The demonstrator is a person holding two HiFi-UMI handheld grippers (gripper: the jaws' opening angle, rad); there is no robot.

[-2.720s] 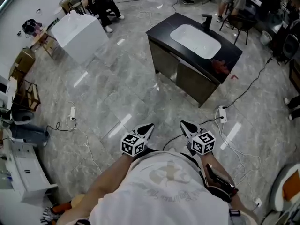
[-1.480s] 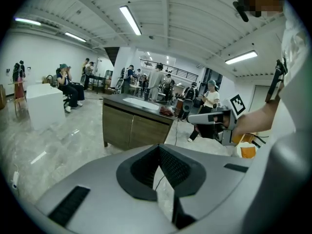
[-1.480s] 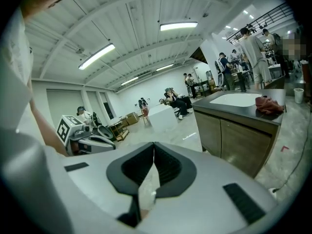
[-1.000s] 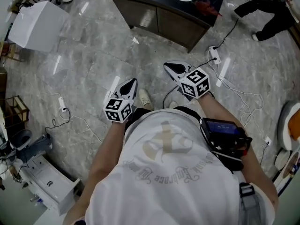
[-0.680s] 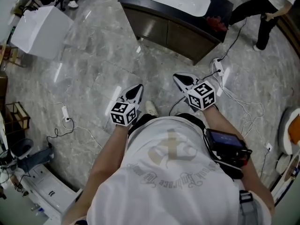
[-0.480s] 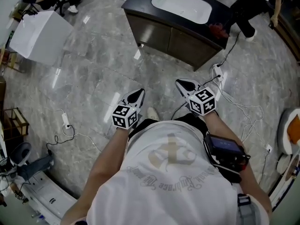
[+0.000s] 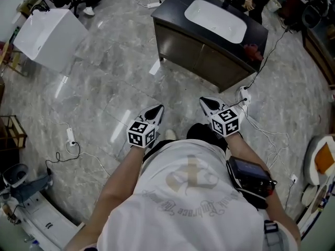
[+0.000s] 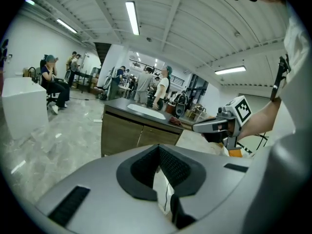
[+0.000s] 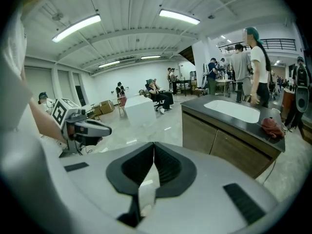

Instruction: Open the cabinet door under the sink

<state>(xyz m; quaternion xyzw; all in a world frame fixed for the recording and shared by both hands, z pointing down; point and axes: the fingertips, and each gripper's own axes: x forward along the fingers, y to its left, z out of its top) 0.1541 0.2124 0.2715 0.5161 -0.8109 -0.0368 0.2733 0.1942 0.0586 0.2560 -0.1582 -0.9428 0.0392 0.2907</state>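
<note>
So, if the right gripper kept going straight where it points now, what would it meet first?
Probably the marble floor short of the sink cabinet: the shut, empty right gripper tilts downward toward the cabinet's left end. Depth is unclear.

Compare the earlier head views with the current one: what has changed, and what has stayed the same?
The person has walked closer to the sink cabinet, carrying the left gripper and right gripper forward. Both grippers stay shut and empty; the cabinet doors stay closed.
</note>
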